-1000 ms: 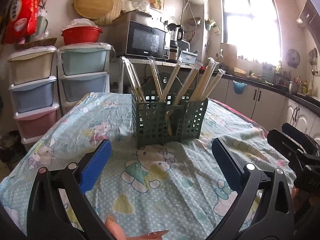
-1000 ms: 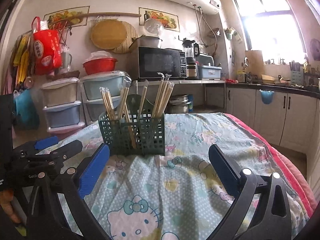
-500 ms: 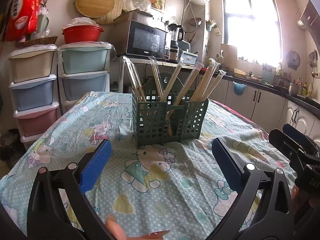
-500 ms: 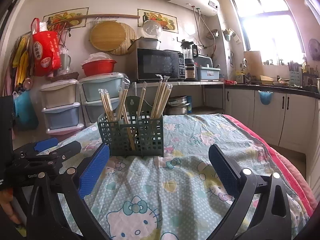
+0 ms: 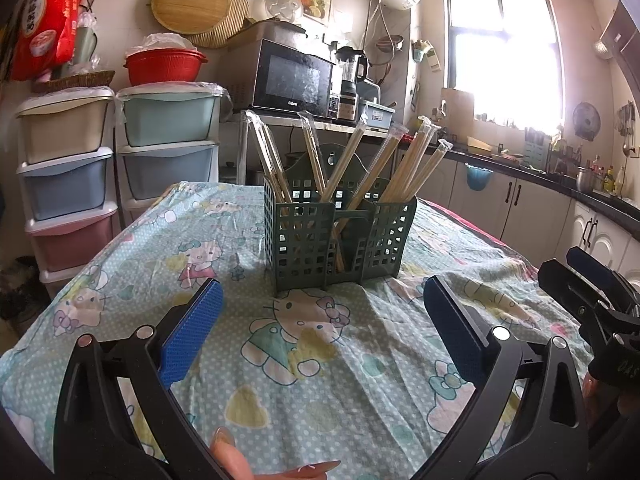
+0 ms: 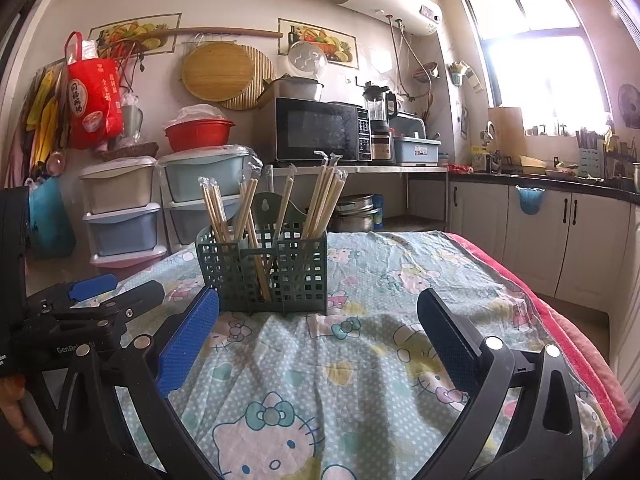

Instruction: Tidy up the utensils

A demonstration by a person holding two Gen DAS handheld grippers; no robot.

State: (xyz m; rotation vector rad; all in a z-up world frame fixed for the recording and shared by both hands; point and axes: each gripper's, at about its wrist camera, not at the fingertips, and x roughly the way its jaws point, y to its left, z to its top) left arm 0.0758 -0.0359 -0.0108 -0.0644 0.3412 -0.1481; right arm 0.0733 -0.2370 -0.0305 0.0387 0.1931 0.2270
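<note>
Both sets of fingers spread apart, holding nothing. Green caddy (image 5: 338,236) stands on the counter (image 5: 168,256) dead ahead of my left gripper (image 5: 322,336), slightly left of my right gripper (image 6: 318,344). Wrapped chopsticks (image 5: 408,168) stand near-upright, fanned outward. Left looks nearer.

Left gripper (image 5: 323,320), right gripper (image 6: 318,320) agape

Colours and patterns on the covered surface.
Dark green grid-pattern caddy (image 5: 340,236) holding pale tan chopsticks (image 5: 404,164); mint polka-dot cartoon-cat cloth (image 6: 360,360) with pink edge; black left tool (image 5: 320,328) and right tool (image 6: 318,332), blue textured pads (image 5: 192,332).
</note>
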